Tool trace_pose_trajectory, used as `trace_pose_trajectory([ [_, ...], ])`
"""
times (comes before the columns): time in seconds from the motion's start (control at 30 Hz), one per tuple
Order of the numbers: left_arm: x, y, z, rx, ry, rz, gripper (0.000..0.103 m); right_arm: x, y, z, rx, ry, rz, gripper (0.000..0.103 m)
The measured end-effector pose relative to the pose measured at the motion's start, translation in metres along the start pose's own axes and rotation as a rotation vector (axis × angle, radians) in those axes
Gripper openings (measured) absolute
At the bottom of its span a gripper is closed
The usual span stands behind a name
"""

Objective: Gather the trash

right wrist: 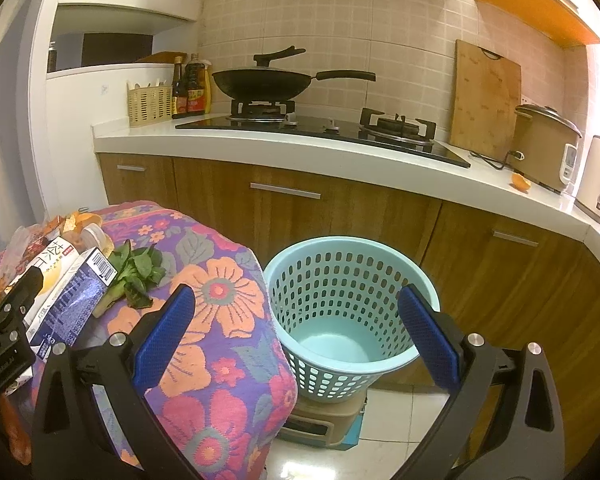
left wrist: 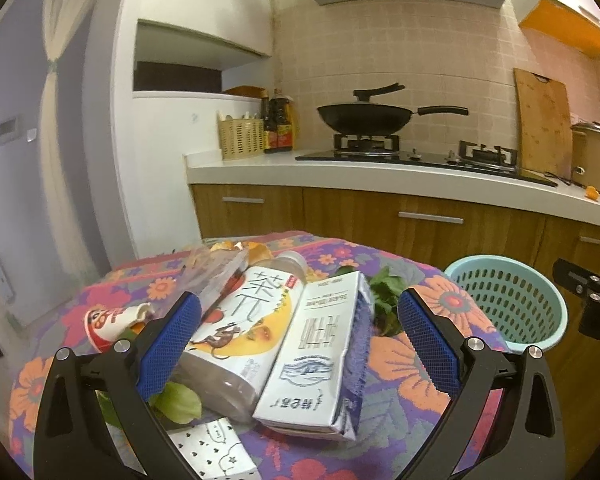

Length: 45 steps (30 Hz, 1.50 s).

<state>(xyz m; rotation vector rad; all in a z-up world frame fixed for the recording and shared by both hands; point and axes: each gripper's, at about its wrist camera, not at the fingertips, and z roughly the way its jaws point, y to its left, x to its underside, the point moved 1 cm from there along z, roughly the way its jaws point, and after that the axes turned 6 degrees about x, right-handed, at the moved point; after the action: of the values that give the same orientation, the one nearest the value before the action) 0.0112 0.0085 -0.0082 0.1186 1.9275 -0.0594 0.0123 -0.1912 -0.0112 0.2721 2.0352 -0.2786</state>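
Trash lies on a floral-clothed table (left wrist: pixel 396 392): a tea bottle (left wrist: pixel 240 328), a white milk carton (left wrist: pixel 316 356), a clear wrapper (left wrist: pixel 216 268), a red paper cup (left wrist: pixel 108 320), green leaves (left wrist: pixel 384 304) and a dotted box (left wrist: pixel 212 452). My left gripper (left wrist: pixel 300 332) is open, its jaws either side of the bottle and carton. My right gripper (right wrist: pixel 296 328) is open and empty, held over the table's edge and a teal mesh basket (right wrist: pixel 340 280). The basket (left wrist: pixel 512 300) is empty and stands beside the table. The carton (right wrist: pixel 68 300) and leaves (right wrist: pixel 136 276) also show in the right wrist view.
A kitchen counter (right wrist: pixel 340 152) with wooden cabinets runs behind, holding a wok (right wrist: pixel 264 84), gas hob, sauce bottles, a utensil basket, a cutting board (right wrist: pixel 484 100), a rice cooker and a kettle. The basket rests on a small stool (right wrist: pixel 324 424) on the tiled floor.
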Motion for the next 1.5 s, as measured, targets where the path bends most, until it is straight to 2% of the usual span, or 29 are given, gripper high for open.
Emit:
trace_pose_trajectory([
  [0.2, 0.000, 0.008, 0.006, -0.032, 0.039, -0.037, 0.096, 0.001, 0.000, 0.003, 0.009, 0.003, -0.006, 0.096],
  [0.4, -0.001, 0.005, 0.003, -0.026, 0.020, -0.031, 0.096, 0.000, 0.001, 0.002, 0.016, -0.004, -0.016, 0.096],
  [0.63, -0.001, 0.011, -0.003, 0.019, -0.007, -0.070, 0.096, -0.002, 0.001, -0.004, 0.014, -0.024, -0.018, 0.096],
  [1.27, -0.003, 0.016, -0.011, 0.056, -0.043, -0.078, 0.095, -0.001, 0.006, -0.005, 0.010, -0.028, -0.034, 0.096],
  [1.5, -0.003, 0.024, -0.009, 0.075, -0.033, -0.117, 0.095, 0.000, 0.008, -0.005, 0.002, -0.024, -0.040, 0.096],
])
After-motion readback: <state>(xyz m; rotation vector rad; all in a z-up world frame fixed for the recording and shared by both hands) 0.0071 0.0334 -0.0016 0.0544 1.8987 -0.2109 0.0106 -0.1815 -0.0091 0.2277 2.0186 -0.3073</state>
